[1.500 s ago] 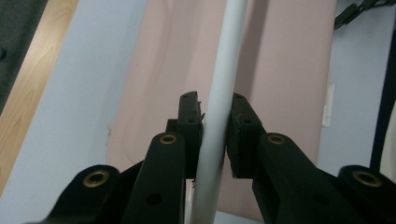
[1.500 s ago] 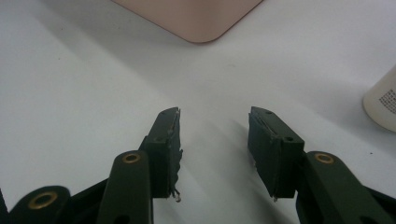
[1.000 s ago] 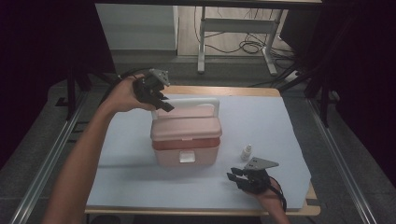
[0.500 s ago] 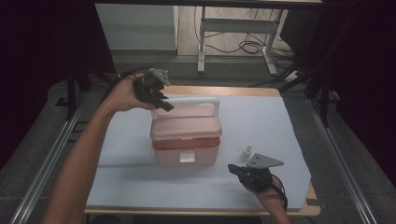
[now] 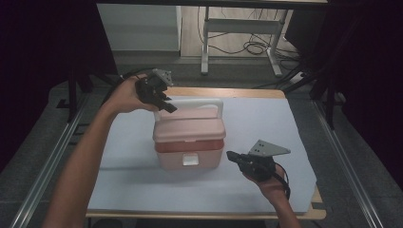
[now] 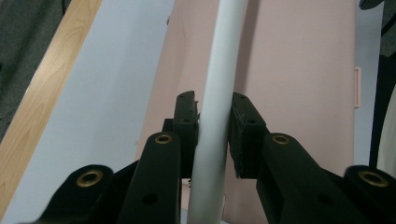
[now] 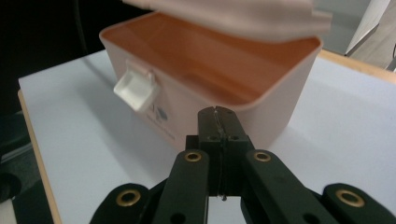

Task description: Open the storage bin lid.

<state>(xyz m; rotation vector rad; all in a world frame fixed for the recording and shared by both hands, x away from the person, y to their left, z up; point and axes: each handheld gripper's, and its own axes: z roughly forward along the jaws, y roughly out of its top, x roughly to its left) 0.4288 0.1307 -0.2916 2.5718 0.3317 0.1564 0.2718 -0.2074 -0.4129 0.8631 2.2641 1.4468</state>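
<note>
So the left gripper [image 5: 167, 105] sits upper left of centre in the high view, clamped on the white handle [image 5: 209, 101] of the pink storage box [image 5: 190, 152]. In the left gripper view you can see it clearly: the handle [image 6: 215, 102] runs up the middle of the frame as a white bar, and both black pads [image 6: 243, 126] press against it from either side, with the pink lid [image 6: 299, 70] behind. The jaws are only partly closed, as far as the bar lets them go.

The right gripper [image 5: 232, 156] is lower right of centre in the high view, just off the box's right front corner, and it holds nothing. In the right gripper view its jaws are squeezed fully together, tips [image 7: 218, 122] right in front of the box wall [image 7: 280, 93]. The lid [image 7: 233, 16] hangs blurred along the top edge, lifted off the rim so you see the orange inside, and the white latch [image 7: 135, 88] sticks out at left.

The box sits mid-table on the pale blue mat [image 5: 285, 128].

Compared with a second ago: the right gripper's jaws have closed, it has come up off the mat and closer to the box, and the small white object that stood beside it is no longer visible. The left gripper hasn't budged.
</note>
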